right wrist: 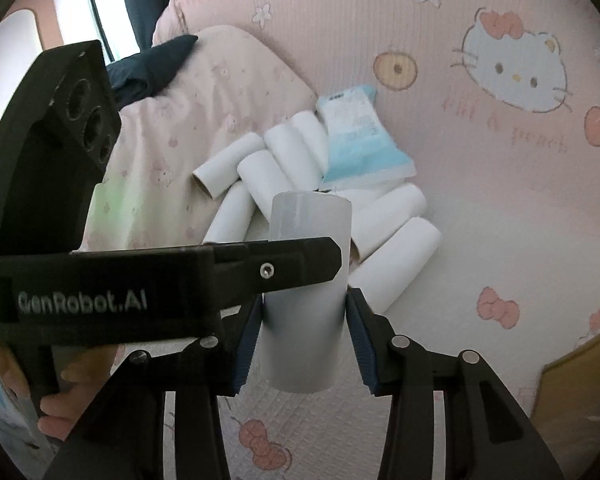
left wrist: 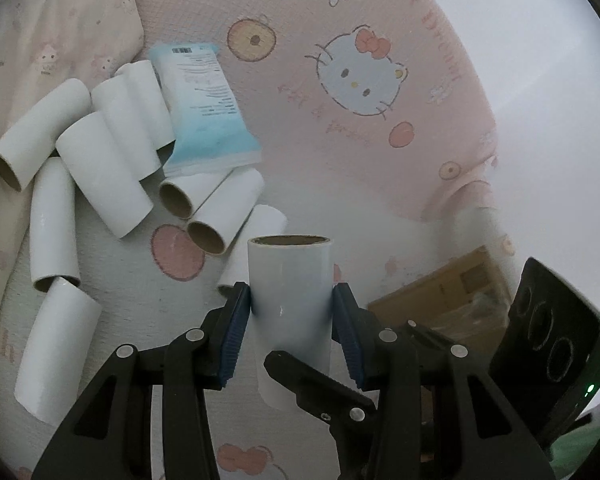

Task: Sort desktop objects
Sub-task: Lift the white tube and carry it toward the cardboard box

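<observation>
A white paper roll with a brown cardboard core stands upright above the pink bedsheet. My left gripper is shut on it, and both blue pads press its sides. The right wrist view shows the same roll with my right gripper shut on its lower part. One black finger of the left gripper crosses in front of the roll there. A finger of the right gripper crosses the roll's bottom in the left wrist view. Several more white rolls lie in a loose pile on the sheet.
A blue and white packet lies at the pile's far edge. The cartoon-cat sheet spreads to the right. A cardboard box sits low on the right, a pale quilt and dark cloth to the left. A hand holds the left gripper.
</observation>
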Motion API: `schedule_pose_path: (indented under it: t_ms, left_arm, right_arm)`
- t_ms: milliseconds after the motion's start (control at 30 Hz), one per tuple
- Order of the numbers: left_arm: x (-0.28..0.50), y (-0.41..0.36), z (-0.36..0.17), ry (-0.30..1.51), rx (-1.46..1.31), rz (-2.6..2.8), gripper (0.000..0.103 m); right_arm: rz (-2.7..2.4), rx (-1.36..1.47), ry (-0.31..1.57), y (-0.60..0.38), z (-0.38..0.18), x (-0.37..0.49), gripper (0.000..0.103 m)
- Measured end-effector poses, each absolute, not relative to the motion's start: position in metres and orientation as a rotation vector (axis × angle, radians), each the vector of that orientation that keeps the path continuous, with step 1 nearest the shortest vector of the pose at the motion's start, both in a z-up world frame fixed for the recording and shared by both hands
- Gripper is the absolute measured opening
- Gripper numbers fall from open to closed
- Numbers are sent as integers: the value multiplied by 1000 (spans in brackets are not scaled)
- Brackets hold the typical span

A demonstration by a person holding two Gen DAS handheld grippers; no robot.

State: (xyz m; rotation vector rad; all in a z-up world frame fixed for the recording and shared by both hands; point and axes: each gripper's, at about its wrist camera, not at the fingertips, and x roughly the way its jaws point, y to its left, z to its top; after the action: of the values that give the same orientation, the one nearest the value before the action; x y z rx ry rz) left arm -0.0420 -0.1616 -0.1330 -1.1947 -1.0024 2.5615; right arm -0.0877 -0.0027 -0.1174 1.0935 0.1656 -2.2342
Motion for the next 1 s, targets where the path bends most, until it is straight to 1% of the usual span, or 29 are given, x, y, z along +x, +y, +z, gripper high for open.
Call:
schedule_pose_path:
  t_ms: [167, 233, 400, 533, 700, 833, 1000]
  left_arm:
    - [-42, -158, -128, -1006, -1187, 2535, 47]
    - [-43, -154, -123, -967, -1179, 2546, 47]
    - [-52, -132, -99, -800, -1149, 2576, 47]
    - [-58, -112, -74, -704, -1066, 2612, 47]
    - [-67, -91, -46, -638, -993, 2589, 47]
    - [-80, -73, -34, -612, -988, 2525, 47]
    - [-92, -43, -12, -496, -945, 2509, 47]
  right_arm:
    - [-2257, 1077, 183, 1, -111, -82, 41]
    - [-2265, 1073, 181, 3, -109, -82, 41]
    - [-2309, 1043, 175, 15, -96, -81, 41]
    - [-2356, 1033, 167, 28, -77, -82, 41]
    - [-2443, 978, 182, 51, -48, -78, 41]
    - [-2511, 1021, 226, 63, -31, -77, 41]
    - [-2582, 1041, 169, 92, -11, -79, 41]
